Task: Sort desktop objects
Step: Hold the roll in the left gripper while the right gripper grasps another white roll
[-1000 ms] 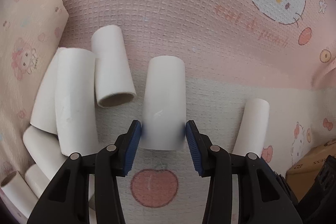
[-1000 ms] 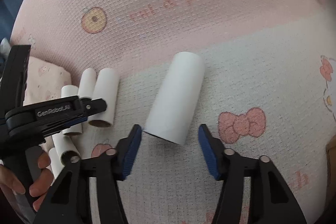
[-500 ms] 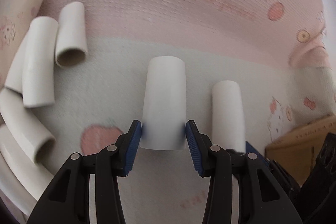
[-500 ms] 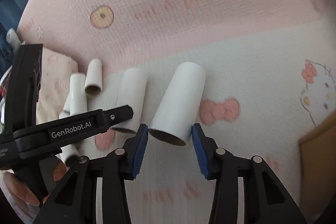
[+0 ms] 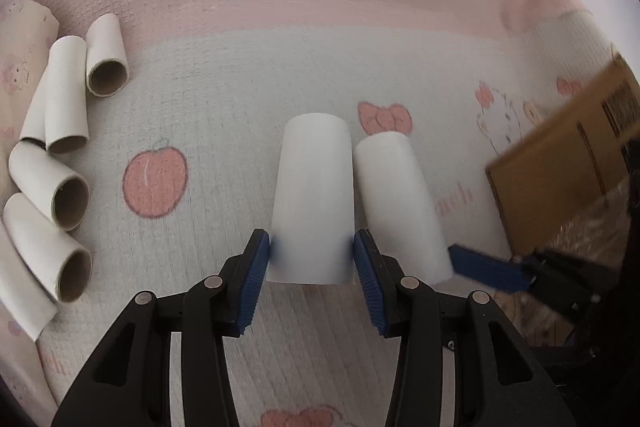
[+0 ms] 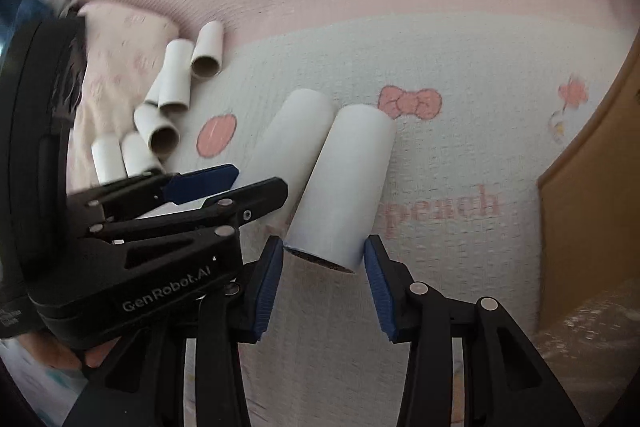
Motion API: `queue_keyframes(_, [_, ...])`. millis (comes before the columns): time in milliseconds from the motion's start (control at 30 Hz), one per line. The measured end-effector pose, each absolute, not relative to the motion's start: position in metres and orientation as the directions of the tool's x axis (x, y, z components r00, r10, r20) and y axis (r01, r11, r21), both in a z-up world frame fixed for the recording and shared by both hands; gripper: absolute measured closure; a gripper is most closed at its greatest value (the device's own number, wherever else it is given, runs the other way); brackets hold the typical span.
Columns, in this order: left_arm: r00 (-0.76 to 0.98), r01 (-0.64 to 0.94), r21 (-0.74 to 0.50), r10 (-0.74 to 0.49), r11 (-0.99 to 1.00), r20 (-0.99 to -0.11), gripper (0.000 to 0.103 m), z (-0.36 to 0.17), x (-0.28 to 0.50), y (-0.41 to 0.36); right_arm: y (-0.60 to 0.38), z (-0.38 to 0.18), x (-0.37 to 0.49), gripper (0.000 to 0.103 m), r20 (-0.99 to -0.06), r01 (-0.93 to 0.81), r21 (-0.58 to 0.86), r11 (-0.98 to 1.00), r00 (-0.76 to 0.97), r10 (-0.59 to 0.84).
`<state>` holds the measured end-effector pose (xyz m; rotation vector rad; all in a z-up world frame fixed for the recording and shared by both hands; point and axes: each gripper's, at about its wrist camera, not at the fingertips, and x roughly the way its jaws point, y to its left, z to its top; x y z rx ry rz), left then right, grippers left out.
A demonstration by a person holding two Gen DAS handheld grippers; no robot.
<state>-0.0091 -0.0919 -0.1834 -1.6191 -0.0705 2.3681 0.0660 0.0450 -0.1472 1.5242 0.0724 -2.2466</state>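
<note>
My left gripper [image 5: 312, 259] is shut on a white paper tube [image 5: 314, 195], held above the Hello Kitty cloth [image 5: 280, 67]. My right gripper [image 6: 324, 263] is shut on a second white tube [image 6: 344, 183], carried right beside the first. In the left wrist view the second tube [image 5: 400, 203] lies just right of mine, with a blue pad of the right gripper behind it. In the right wrist view the left gripper's body [image 6: 160, 227] sits at left with its tube [image 6: 288, 143] partly hidden.
Several more white tubes [image 5: 60, 147] lie in a pile at the left on the cloth, next to a pink patterned pack [image 5: 20, 39]. A brown cardboard box [image 5: 568, 155] stands at the right edge, also in the right wrist view [image 6: 592, 195].
Both grippers moved right with their tubes, away from the pile and toward the cardboard box. The right gripper closed on its tube and lifted it. The two tubes came side by side.
</note>
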Motion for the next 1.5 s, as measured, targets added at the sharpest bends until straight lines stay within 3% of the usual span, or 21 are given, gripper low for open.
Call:
queue_keyframes(133, [-0.332,-0.192,-0.174,0.230,-0.966,-0.915,0.055,-0.180,0.001,-0.094,0.052,-0.148,0.074,0.065,-0.911,0.390,0.182,-0.903,-0.278,-0.303])
queue_keyframes(233, [-0.337,-0.232,-0.125,0.201,-0.965,-0.920,0.055,-0.180,0.007,-0.094,0.056,-0.155,0.075,0.071,-0.930,0.383,0.157,-0.910,-0.252,-0.266])
queue_keyframes(433, [-0.310,-0.244,-0.102,0.178,-0.964,-0.934,0.056,-0.184,0.014,-0.097,0.057,-0.150,0.070,0.071,-0.929,0.353,0.178,-0.918,-0.247,-0.275])
queue_keyframes(500, [-0.298,-0.252,-0.104,0.180,-0.962,-0.937,0.055,-0.184,0.013,-0.097,0.056,-0.149,0.066,0.068,-0.929,0.336,0.180,-0.925,-0.252,-0.272])
queue_keyframes(567, [-0.295,-0.253,-0.103,0.178,-0.962,-0.939,0.052,-0.184,0.008,-0.097,0.056,-0.151,0.060,0.052,-0.931,0.305,0.181,-0.935,-0.253,-0.263])
queue_keyframes(600, [-0.294,-0.255,-0.114,0.189,-0.960,-0.937,0.051,-0.184,0.005,-0.098,0.058,-0.153,0.057,0.052,-0.932,0.281,0.174,-0.944,-0.262,-0.250])
queue_keyframes(1067, [-0.264,-0.213,-0.227,0.279,-0.950,-0.923,0.052,-0.203,-0.029,-0.108,0.056,-0.167,0.028,0.052,-0.934,0.225,0.177,-0.958,-0.267,-0.235])
queue_keyframes(1333, [-0.290,-0.187,-0.232,0.279,-0.955,-0.915,0.053,-0.205,-0.026,-0.113,0.051,-0.177,0.022,0.052,-0.948,0.255,0.127,-0.959,-0.254,-0.193])
queue_keyframes(1500, [-0.308,-0.163,-0.211,0.253,-0.964,-0.917,0.053,-0.204,-0.021,-0.112,0.043,-0.179,0.028,0.062,-0.956,0.325,0.050,-0.944,-0.257,-0.139])
